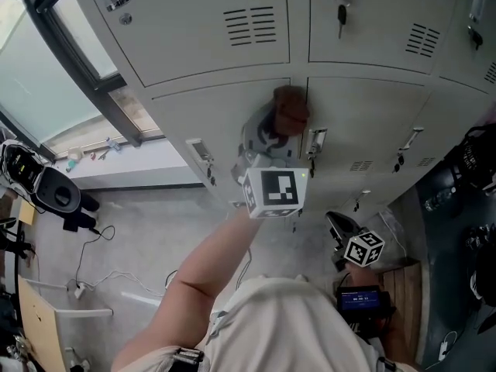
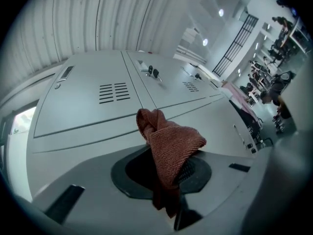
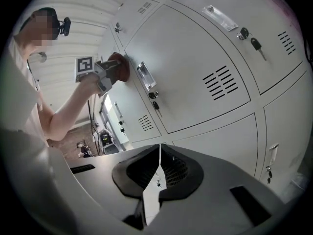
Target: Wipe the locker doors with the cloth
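Note:
A rust-red knitted cloth [image 1: 291, 111] is pressed against a grey locker door [image 1: 225, 122], close to the seam with the neighbouring door. My left gripper [image 1: 283, 134], raised at arm's length, is shut on it. In the left gripper view the cloth [image 2: 168, 141] bunches out of the jaws, with the locker doors [image 2: 93, 97] just beyond. The right gripper view shows the cloth [image 3: 119, 67] touching the door beside a handle [image 3: 145, 75]. My right gripper [image 1: 345, 231] hangs low near my body. Its jaws [image 3: 159, 153] are shut with nothing between them.
Keys [image 1: 340, 12] hang in several locks, and handles [image 1: 200, 156] stick out from the doors. A window with a dark frame [image 1: 77, 60] is at the left, with cables [image 1: 93, 270] on the floor below. Dark equipment [image 1: 465, 177] stands at the right.

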The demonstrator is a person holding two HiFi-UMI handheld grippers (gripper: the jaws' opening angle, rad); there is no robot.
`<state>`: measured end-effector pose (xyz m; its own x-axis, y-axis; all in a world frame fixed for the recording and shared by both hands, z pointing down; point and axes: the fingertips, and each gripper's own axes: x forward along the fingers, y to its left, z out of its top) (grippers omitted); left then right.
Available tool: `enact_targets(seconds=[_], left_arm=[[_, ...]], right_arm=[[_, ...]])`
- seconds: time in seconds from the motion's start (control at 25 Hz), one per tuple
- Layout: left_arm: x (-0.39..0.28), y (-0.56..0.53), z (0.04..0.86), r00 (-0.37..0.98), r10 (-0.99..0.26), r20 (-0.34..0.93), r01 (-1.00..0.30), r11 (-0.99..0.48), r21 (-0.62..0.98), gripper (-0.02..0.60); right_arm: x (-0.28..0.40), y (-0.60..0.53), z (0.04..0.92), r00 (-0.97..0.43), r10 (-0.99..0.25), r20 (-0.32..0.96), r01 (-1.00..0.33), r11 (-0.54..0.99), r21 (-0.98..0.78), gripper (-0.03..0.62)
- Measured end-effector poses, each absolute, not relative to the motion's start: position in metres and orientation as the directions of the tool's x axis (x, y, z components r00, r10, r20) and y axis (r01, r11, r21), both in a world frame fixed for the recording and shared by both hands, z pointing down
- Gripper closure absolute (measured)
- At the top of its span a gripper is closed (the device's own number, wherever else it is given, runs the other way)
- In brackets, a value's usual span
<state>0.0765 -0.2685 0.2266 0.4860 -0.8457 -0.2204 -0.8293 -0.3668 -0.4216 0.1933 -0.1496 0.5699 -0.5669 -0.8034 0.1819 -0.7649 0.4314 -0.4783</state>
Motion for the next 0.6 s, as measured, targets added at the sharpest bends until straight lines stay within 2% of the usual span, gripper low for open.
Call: enact_targets(seconds=[0.16, 0.28, 0.48, 0.6], left_arm=[[0.081, -0.269, 0.206, 0.493, -0.84, -0.226, -0.839, -0.39, -0.379, 0.506], [0.06, -0.271, 0.202, 0.488, -0.843, -0.225, -0.857, -0.414, -0.307, 0.506], [-0.026, -0.278, 0.206, 0.397, -0.891, -0.22, -0.906, -0.343, -0.247, 0.506], [-0.114, -0.292, 0.19, 0.27, -0.924, -0.272, -0.937, -0.187, -0.296, 0.506]], right_arm=[[0.194, -0.15, 0.573, -0.575, -0.797, 0.184, -0.757, 0.434, -0.488, 0.574], [0.182, -0.153, 0.571, -0.598, -0.781, 0.18, -0.745, 0.459, -0.484, 0.574], [0.174, -0.139, 0.571, -0.585, -0.785, 0.206, -0.762, 0.445, -0.47, 0.574], [0.148, -0.173, 0.567, -0.627, -0.756, 0.187, -0.741, 0.505, -0.443, 0.574]])
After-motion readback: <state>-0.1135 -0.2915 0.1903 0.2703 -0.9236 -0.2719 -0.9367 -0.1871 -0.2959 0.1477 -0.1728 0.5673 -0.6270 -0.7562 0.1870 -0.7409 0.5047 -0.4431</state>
